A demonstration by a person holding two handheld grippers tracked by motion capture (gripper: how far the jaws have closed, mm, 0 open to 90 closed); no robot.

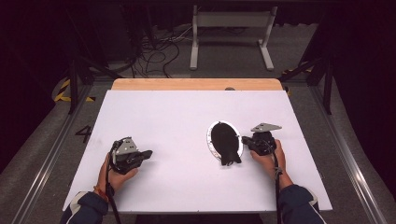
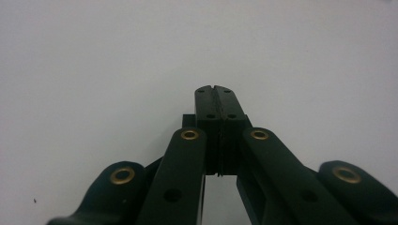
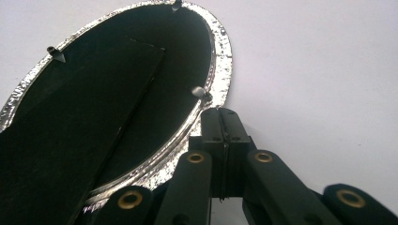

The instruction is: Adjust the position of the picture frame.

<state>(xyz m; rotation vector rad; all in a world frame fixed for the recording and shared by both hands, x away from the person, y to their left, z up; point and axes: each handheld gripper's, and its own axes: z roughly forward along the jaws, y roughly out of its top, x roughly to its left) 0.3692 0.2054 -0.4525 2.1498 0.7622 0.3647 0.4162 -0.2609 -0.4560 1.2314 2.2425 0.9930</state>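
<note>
On the white table (image 1: pixel 187 112), both the left gripper (image 1: pixel 148 152) and right gripper (image 1: pixel 244 140) rest with jaws together, the right just beside an oval frame (image 1: pixel 224 142), probably ready to nudge it.

White table (image 1: pixel 187 112), oval silver-rimmed black frame (image 1: pixel 224 140) face down.

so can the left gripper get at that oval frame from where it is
Probably yes. Bare white table lies between the left gripper and the oval frame; nothing blocks it, though the right gripper already sits at the frame's far edge.

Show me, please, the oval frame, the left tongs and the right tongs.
oval frame (image 1: pixel 224 140): high view, black back panel.
left tongs (image 2: pixel 217 95): left gripper view, between closed tips.
right tongs (image 3: pixel 224 117): right gripper view, between closed tips.
</note>
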